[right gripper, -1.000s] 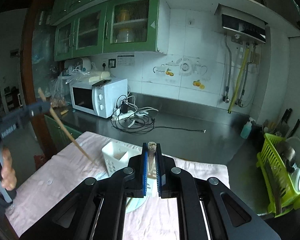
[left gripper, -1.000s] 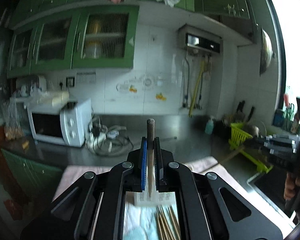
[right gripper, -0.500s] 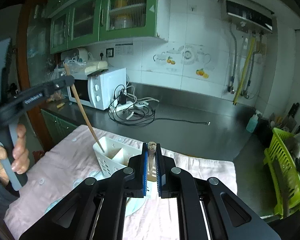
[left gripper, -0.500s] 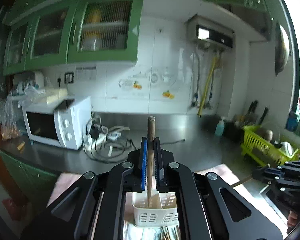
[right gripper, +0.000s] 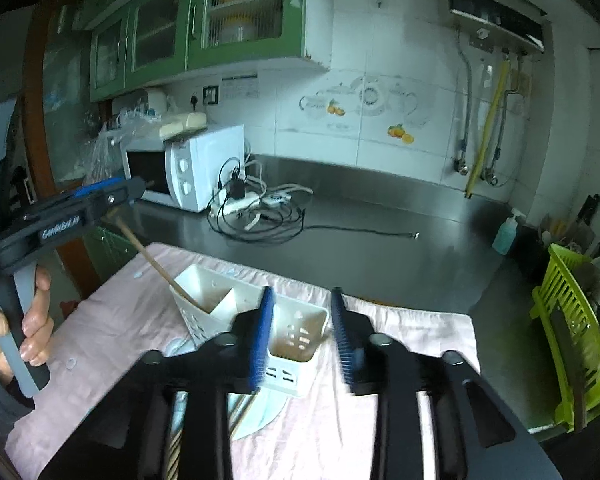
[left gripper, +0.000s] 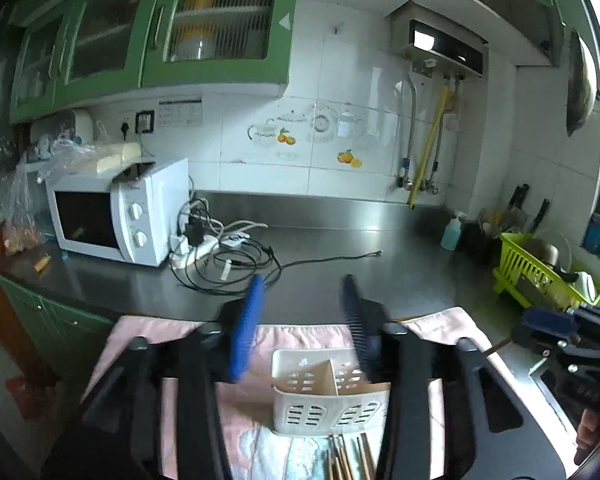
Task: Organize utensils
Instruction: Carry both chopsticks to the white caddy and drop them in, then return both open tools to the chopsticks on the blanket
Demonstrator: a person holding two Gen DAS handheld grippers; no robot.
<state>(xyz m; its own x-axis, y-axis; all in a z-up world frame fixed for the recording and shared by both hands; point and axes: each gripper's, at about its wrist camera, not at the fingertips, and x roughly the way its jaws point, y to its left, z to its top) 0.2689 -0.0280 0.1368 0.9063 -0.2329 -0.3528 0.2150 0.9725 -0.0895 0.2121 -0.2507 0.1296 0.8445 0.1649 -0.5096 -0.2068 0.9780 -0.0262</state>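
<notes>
Both of my hand-held grippers are over the white slotted plastic utensil caddy [left gripper: 328, 396] that stands on the pink cloth [right gripper: 112, 320] covering the near end of the steel tabletop [left gripper: 380, 264].

Left hand-held gripper [left gripper: 304, 320]: jaws spread wide, nothing between the blue pad and the dark pad in its own view. In the right wrist view a long wooden chopstick [right gripper: 156, 266] slants from just under that gripper's nose down into the caddy's left compartment. With the jaws apart, I judge the stick released and leaning on the caddy rim; contact at its upper end I cannot tell.

Right hand-held gripper [right gripper: 300, 336]: jaws also wide apart, nothing held. It sits directly above the caddy's right compartment. Something brownish shows low inside that compartment; too dim to identify.

Remaining stock: a bundle of wooden chopsticks [left gripper: 348, 460] lies just in front of the caddy on a pale blue-white plate [right gripper: 260, 416], ends visible at the bottom of the left wrist view. A striped handle shows below my right gripper; item unclear.

Progress judgement: early to middle. At least one chopstick is in the caddy; several loose ones are still on the plate. Next need, as I read it: go back down to the bundle for another pick.

Background, untouched: white microwave oven [left gripper: 116, 216], tangle of black and white cables [left gripper: 228, 252], lime-green dish rack [right gripper: 572, 352].
</notes>
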